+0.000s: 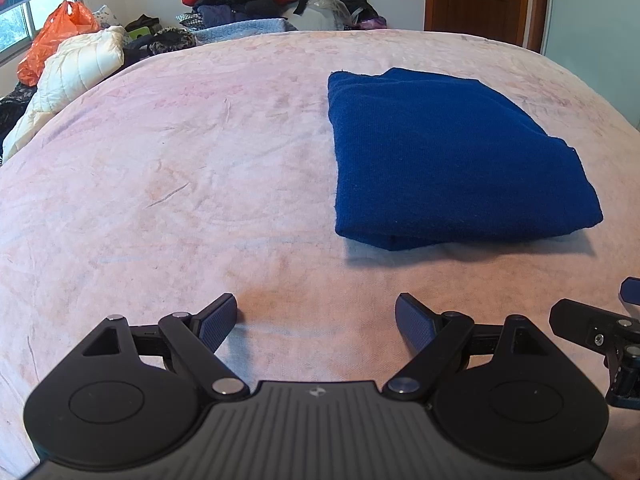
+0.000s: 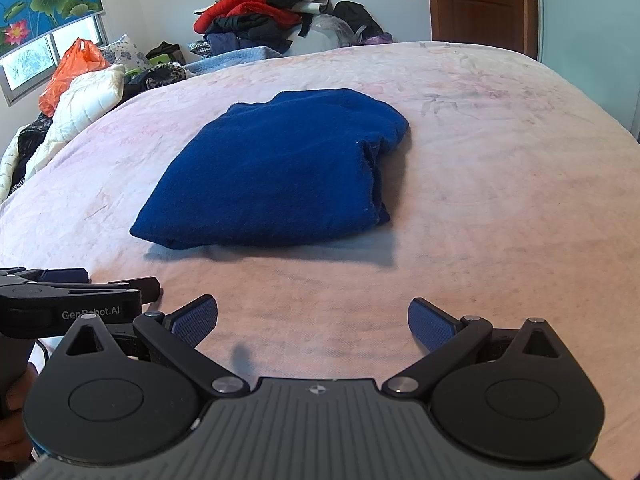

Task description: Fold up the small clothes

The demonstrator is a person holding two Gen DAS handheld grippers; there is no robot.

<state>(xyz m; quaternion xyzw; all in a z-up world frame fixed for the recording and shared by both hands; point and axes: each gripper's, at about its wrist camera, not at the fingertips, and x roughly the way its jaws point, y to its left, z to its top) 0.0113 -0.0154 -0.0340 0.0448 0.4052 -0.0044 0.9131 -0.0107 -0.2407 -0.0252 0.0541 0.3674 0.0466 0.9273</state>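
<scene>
A dark blue garment (image 1: 444, 160) lies folded into a thick rectangle on the pink bedspread (image 1: 168, 168). In the right wrist view the same blue garment (image 2: 276, 172) sits just ahead and a little left, its layered edges facing right. My left gripper (image 1: 316, 322) hovers open over bare bedspread, short of the garment's near left corner, with nothing between its fingers. My right gripper (image 2: 313, 322) also stands open and empty, short of the garment's near edge. The two grippers are side by side; the left gripper (image 2: 72, 292) shows at the left edge of the right wrist view.
A heap of red, black and dark clothes (image 2: 264, 16) is piled beyond the far edge of the bed. A white quilted jacket (image 1: 76, 76) and an orange plastic bag (image 1: 56, 36) lie at the left side. A brown wooden door (image 2: 480, 4) stands at the back right.
</scene>
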